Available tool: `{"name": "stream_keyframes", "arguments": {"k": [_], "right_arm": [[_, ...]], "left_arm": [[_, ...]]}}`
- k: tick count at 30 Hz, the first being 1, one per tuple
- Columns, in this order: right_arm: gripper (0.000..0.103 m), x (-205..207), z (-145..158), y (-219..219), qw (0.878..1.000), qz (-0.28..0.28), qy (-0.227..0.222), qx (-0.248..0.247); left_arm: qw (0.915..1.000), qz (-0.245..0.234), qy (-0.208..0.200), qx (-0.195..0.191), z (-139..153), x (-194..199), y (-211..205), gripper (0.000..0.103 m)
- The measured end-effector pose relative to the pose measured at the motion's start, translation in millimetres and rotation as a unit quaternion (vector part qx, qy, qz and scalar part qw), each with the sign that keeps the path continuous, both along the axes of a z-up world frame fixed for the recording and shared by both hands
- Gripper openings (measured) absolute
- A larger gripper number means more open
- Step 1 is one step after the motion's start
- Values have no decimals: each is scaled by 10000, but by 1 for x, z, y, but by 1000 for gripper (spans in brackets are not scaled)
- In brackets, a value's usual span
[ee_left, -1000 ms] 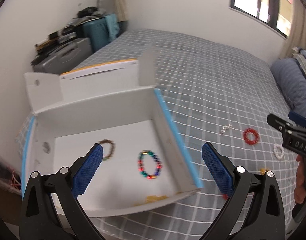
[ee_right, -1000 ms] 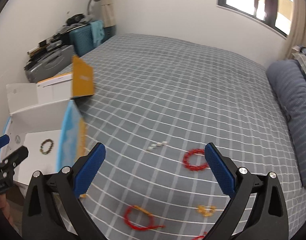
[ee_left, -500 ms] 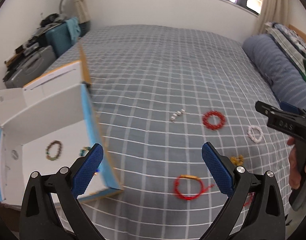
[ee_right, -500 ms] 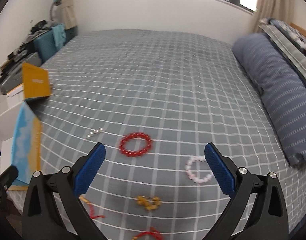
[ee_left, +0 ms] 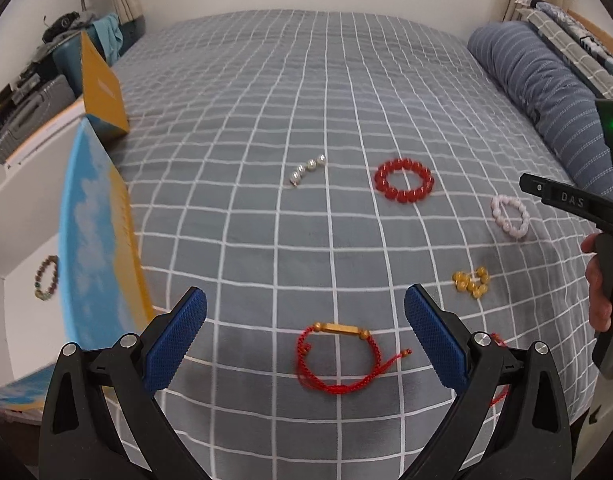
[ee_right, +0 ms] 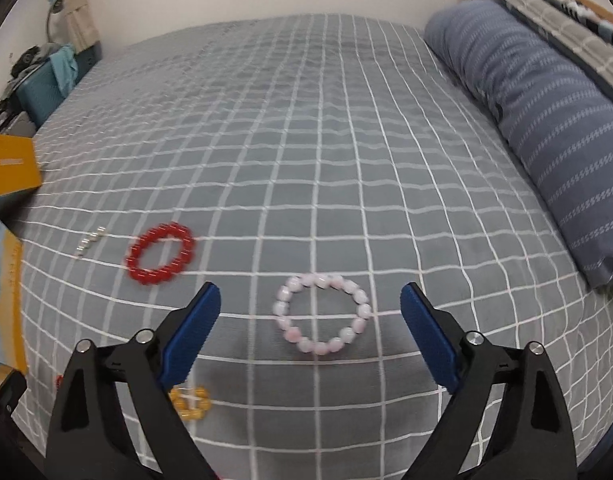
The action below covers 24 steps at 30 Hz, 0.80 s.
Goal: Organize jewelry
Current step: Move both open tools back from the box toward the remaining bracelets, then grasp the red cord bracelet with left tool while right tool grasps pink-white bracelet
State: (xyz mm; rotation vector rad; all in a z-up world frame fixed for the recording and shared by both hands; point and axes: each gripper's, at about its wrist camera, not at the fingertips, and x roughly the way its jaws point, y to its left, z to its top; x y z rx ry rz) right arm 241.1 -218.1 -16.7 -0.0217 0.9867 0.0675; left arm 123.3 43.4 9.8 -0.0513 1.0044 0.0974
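My left gripper [ee_left: 304, 330] is open and empty, with a red cord bracelet [ee_left: 338, 358] with a gold bar lying between its fingers on the bed. My right gripper [ee_right: 310, 320] is open and empty, with a pink bead bracelet [ee_right: 322, 314] between its fingers; that bracelet also shows in the left wrist view [ee_left: 508, 216]. A red bead bracelet [ee_left: 403, 180] [ee_right: 160, 258], a short string of silver beads [ee_left: 307, 169] [ee_right: 89, 240] and yellow beads [ee_left: 471, 282] [ee_right: 190, 402] lie on the bed. The open white box [ee_left: 18, 216] at left holds a brown bead bracelet [ee_left: 47, 278].
The grey checked bedspread [ee_left: 306, 92] fills both views. A blue striped bolster [ee_right: 546, 120] lies along the right side. Suitcases and clutter [ee_left: 26, 96] stand beyond the bed at the left. The box's blue and orange wall [ee_left: 94, 240] stands left of my left gripper.
Both grippers have swung right, away from the box and over the loose jewelry. The red cord bracelet and the pink bracelet now lie between the fingers. Both stay open.
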Motion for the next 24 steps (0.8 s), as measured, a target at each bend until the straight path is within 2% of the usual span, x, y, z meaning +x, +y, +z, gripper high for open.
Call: {"name": "stream_keyframes", "arguments": {"k": [7,9,11,14,24], "right_arm": [[72,13,-38,-17,9990,-183,405,5],[63,15,-44,-20,9985,-209,502,11],[58,17,-51,-22,9977,-249,623,26],[55,19,-56,-23,9974,-272,673,12],[32,21,-62,-19,9962,-277,826,-54]], "left_arm": [[9999,-36,167,6,-32,-1,1,97],[9997,-69,225,-9,-42,-1,2,97],[9996,-80,280,-71,-48,-2,3,97],[9992,-97,332,-186,-56,-2,4,97],[9982,-314,427,-292,-67,4,2,96]]}}
